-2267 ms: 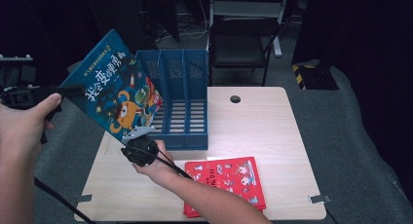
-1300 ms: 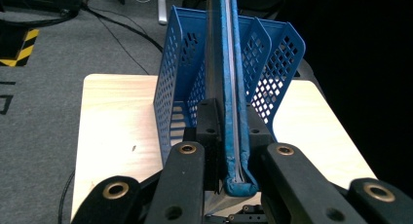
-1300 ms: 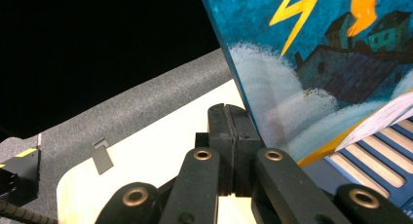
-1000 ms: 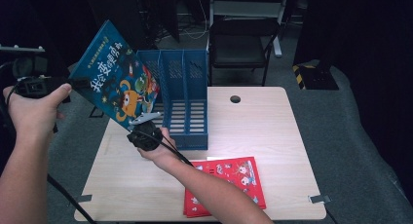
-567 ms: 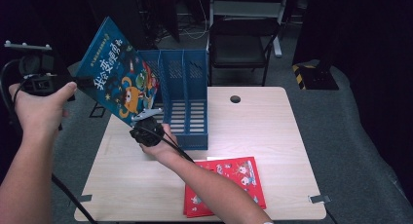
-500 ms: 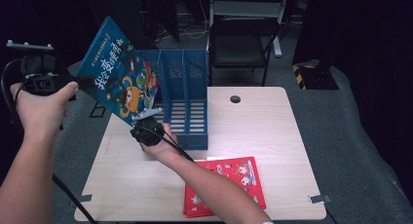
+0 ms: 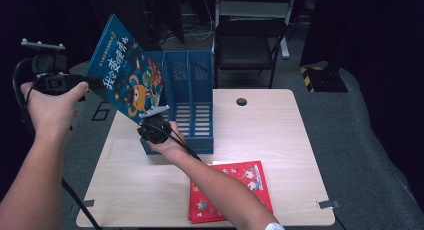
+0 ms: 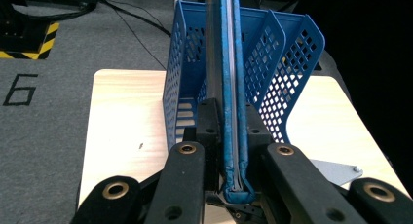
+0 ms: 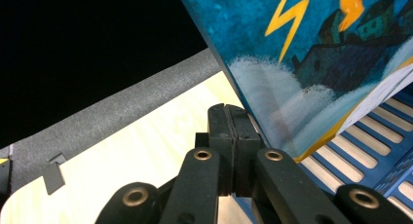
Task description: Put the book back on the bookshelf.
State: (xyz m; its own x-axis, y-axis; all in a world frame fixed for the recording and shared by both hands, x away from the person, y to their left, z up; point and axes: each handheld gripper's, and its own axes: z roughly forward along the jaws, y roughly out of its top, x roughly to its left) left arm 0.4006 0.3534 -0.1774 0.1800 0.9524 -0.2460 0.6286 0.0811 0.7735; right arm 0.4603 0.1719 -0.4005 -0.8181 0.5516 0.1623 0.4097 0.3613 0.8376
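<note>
Now left tongs [image 8: 229,136] pinching blue book [image 7: 127,75] over file rack [image 7: 192,97]; right tongs [image 9: 228,131] pressed together, empty.

My blue book [image 7: 127,72] looks glossy paper, the file rack [image 7: 192,97] perforated matt plastic, the counter [image 7: 280,135] smooth pale wood, my gripper [image 8: 229,136] matt black.

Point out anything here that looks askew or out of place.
The blue book is tilted in the air over the blue file rack, not yet in a slot. The left gripper clamps its edge; the shut right gripper is at its lower corner. The red book overhangs the table's near edge slightly.
</note>
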